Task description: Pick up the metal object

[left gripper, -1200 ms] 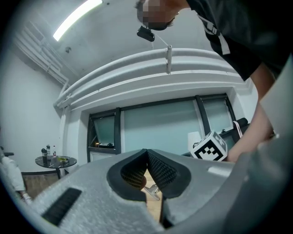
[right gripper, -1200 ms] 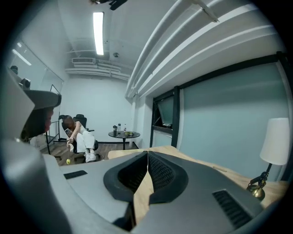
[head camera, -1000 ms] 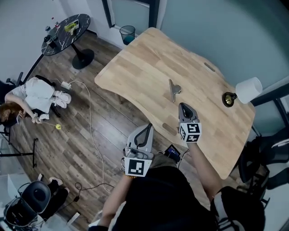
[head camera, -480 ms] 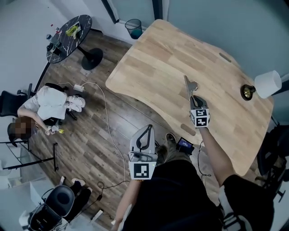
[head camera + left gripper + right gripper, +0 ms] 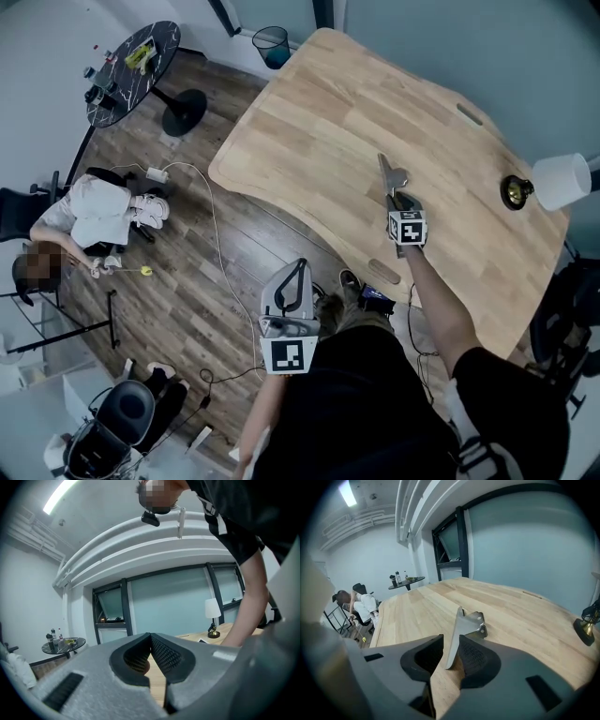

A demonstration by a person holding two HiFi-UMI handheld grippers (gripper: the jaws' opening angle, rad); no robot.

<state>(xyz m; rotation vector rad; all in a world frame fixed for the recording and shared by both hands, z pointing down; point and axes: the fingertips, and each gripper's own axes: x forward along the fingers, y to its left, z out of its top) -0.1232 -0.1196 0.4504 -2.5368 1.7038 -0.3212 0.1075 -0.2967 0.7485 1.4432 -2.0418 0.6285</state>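
Observation:
The metal object [image 5: 389, 175], a flat grey bracket with a folded, holed end, lies on the light wooden table [image 5: 328, 122]. My right gripper [image 5: 398, 199] reaches over the table and is open, its jaws on either side of the bracket's near end. In the right gripper view the metal object [image 5: 471, 625] stands on edge close to the right pad [image 5: 476, 656], and wood shows between it and the left pad. My left gripper [image 5: 297, 272] hangs off the table's near edge over the floor. It is shut with nothing held, its tips [image 5: 150, 637] touching.
A white-shaded lamp [image 5: 561, 181] with a brass base [image 5: 513, 190] stands at the table's right end. On the wood floor to the left are a round black table [image 5: 131, 61], a waste bin [image 5: 270, 42], a white cable [image 5: 217, 253] and a crouching person [image 5: 84, 211].
My right gripper has moved forward along the table until its jaws reached the bracket's near end. The left gripper has stayed low beside the table edge.

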